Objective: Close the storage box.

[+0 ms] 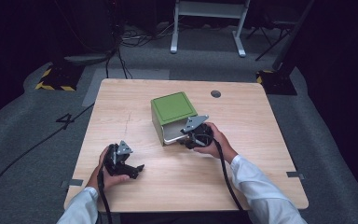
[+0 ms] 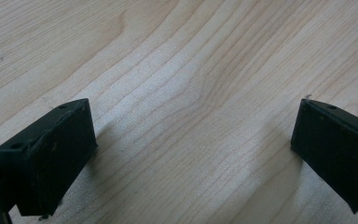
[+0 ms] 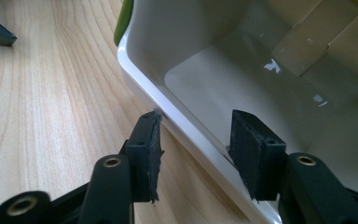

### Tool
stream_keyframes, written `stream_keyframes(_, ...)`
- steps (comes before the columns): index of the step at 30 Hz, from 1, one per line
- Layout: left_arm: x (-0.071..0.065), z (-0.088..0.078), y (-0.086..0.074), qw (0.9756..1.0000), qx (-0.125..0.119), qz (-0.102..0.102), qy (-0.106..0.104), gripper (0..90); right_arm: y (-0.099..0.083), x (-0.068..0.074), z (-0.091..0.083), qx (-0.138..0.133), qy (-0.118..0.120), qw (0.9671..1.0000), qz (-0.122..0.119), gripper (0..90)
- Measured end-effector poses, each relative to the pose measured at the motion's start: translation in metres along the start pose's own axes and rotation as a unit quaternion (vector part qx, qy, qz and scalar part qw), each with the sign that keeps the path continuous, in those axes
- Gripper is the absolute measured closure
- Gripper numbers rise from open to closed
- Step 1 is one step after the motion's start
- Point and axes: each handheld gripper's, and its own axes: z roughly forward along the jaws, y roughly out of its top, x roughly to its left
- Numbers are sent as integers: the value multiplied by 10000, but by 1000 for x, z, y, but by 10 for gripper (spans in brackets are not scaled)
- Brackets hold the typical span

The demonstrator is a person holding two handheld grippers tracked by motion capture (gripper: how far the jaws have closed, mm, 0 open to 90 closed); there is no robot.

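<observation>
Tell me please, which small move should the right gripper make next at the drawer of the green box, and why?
Probably close the right gripper. Its jaws are open and straddle the front wall of the white plastic drawer, which sticks out partway from the green square box. The left gripper rests open on the light wooden table.

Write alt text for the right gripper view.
The right hand-held gripper straddles the front wall of a white drawer, one jaw outside and one inside, not yet closed. The drawer looks empty, a green box edge above, wooden table beneath.
</observation>
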Motion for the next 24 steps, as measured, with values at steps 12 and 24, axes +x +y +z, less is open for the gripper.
stream_keyframes(12, 0, 0, 0, 10000, 1, 0, 0, 1, -2, -2, -6, 9, 31, 10000, 78, 479)
stream_keyframes(24, 0, 0, 0, 10000, 1, 1, 0, 1, -1, 7, -15, -9, -25, 10000, -19, 366)
